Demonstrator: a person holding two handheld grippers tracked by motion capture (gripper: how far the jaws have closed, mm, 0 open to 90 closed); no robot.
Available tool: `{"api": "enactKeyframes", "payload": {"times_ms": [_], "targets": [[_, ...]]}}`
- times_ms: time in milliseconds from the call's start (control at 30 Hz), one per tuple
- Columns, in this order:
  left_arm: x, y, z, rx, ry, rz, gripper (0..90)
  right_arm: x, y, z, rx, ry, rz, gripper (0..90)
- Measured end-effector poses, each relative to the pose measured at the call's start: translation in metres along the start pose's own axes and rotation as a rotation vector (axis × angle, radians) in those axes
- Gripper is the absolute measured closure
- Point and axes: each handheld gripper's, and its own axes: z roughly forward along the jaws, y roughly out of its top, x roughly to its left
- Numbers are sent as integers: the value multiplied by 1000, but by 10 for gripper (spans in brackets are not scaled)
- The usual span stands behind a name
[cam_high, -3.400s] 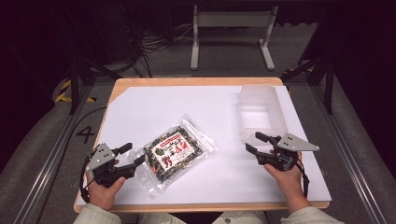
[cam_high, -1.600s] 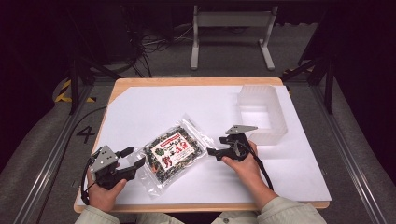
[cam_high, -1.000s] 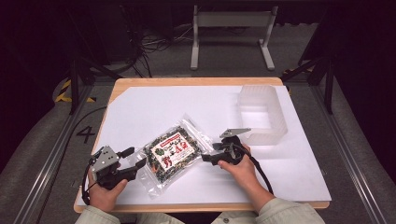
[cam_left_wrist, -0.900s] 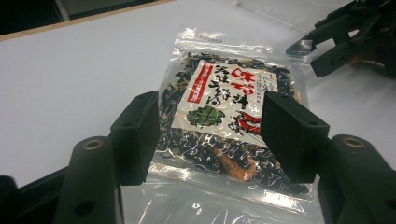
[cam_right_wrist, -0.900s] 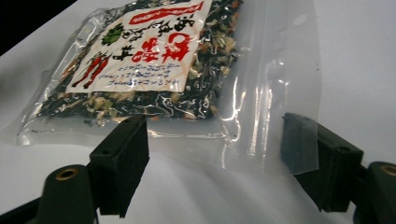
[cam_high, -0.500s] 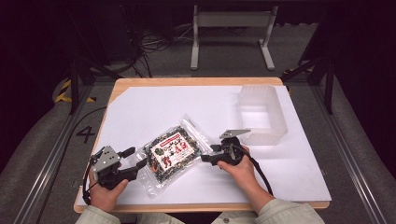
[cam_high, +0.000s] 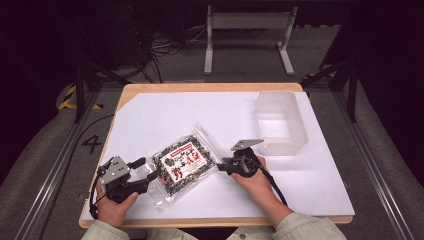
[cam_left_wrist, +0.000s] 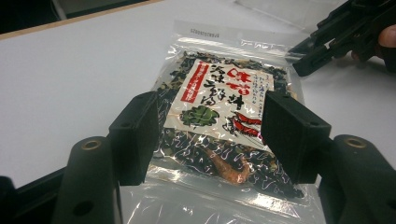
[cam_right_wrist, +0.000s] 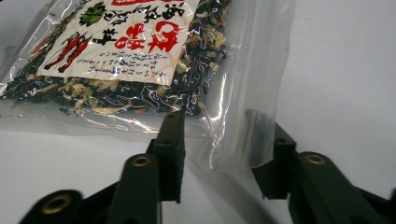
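A clear bag of dark dried food with a red and white label (cam_high: 182, 162) lies flat on the white sheet, near the front middle. My left gripper (cam_high: 147, 169) stands open at the bag's lower left corner. In the left gripper view its jaws (cam_left_wrist: 210, 121) are wide apart, with the bag (cam_left_wrist: 219, 107) lying ahead and between them. My right gripper (cam_high: 221, 165) is at the bag's right edge. In the right gripper view it (cam_right_wrist: 219, 135) is open, with the bag's clear sealed edge (cam_right_wrist: 243, 107) between the two jaws; one jaw shows through the plastic.
A clear plastic tub (cam_high: 280, 122) stands at the back right of the white sheet (cam_high: 165, 115), just beyond my right hand. The wooden table edge (cam_high: 210, 220) runs along the front. Dark floor, metal rails and cables surround the table.
My right gripper has come from the right side of the table over to the bag's right edge and now straddles it. My left gripper has edged slightly toward the bag.
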Motion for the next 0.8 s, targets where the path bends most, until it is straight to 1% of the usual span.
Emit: {"api": "enactKeyframes", "payload": {"times_ms": [67, 133, 200, 233, 267, 300, 367, 467, 567, 600, 700, 733, 800], "targets": [[0, 0, 0, 0, 1, 4, 375, 0, 0, 0, 2, 5, 5, 710], [0, 0, 0, 0, 0, 5, 374, -1, -1, -1, 2, 11, 23, 744], [0, 0, 0, -1, -1, 0, 374, -2, -1, -1, 2, 10, 38, 802], [0, 0, 0, 0, 0, 4, 373, -3, -1, -2, -2, 12, 46, 818], [0, 0, 0, 0, 0, 4, 373, -4, -1, -2, -6, 17, 58, 829], [0, 0, 0, 0, 0, 4, 373, -4, -1, -2, -6, 17, 58, 829], [0, 0, 0, -1, -3, -1, 373, -6, -1, -2, -19, 27, 87, 852], [1, 0, -1, -1, -1, 5, 372, -4, 0, -2, -35, 22, 96, 862], [1, 0, -1, -6, 2, -5, 372, -4, 3, -7, -77, 39, 115, 871], [2, 0, -2, -6, 4, 0, 372, -3, 5, -9, -91, 42, 114, 874], [2, 0, -2, -8, 5, -5, 372, 0, 12, -19, -138, 57, 117, 879], [1, 0, -2, -9, 5, -10, 372, 1, 13, -22, -150, 60, 114, 880], [1, 0, -3, -9, 6, -3, 372, 4, 17, -26, -163, 65, 103, 883]]}}
